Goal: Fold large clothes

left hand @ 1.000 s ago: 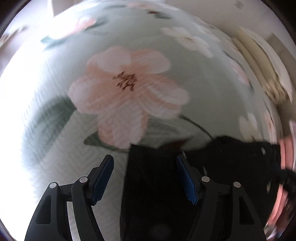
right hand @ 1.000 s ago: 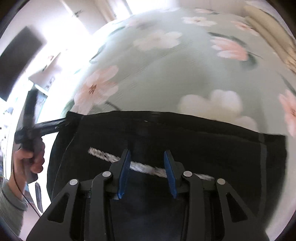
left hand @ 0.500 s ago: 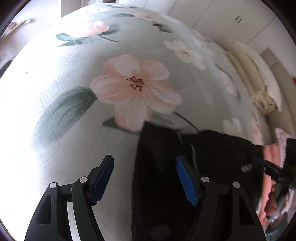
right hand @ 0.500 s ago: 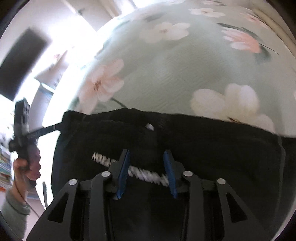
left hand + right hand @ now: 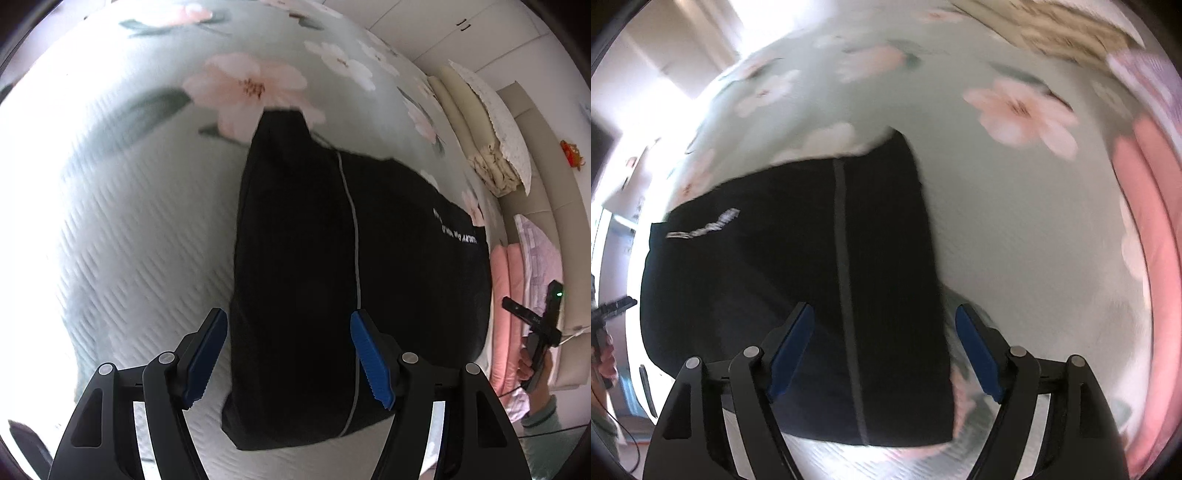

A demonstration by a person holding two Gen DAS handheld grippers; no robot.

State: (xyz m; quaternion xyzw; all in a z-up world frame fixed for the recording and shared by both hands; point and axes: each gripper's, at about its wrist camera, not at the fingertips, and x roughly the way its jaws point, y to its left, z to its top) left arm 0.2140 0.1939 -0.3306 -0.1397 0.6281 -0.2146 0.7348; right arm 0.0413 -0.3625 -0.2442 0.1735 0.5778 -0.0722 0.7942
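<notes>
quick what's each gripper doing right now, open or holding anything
Left gripper: open, holding nothing, above the black garment.
Right gripper: open, holding nothing.

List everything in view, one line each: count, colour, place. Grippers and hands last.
black garment: one, black with a thin grey stripe and white lettering, lying folded on the bed.
bedspread: one, pale green with pink and white flowers, under the garment.
cream bedding: one pile, cream, at the bed's far edge.
pink cloth: one folded stack, pink, beside the garment on the right.
left gripper: one, black with blue pads, open above the garment.
right gripper: one, black with blue pads, open above the garment's edge.
</notes>
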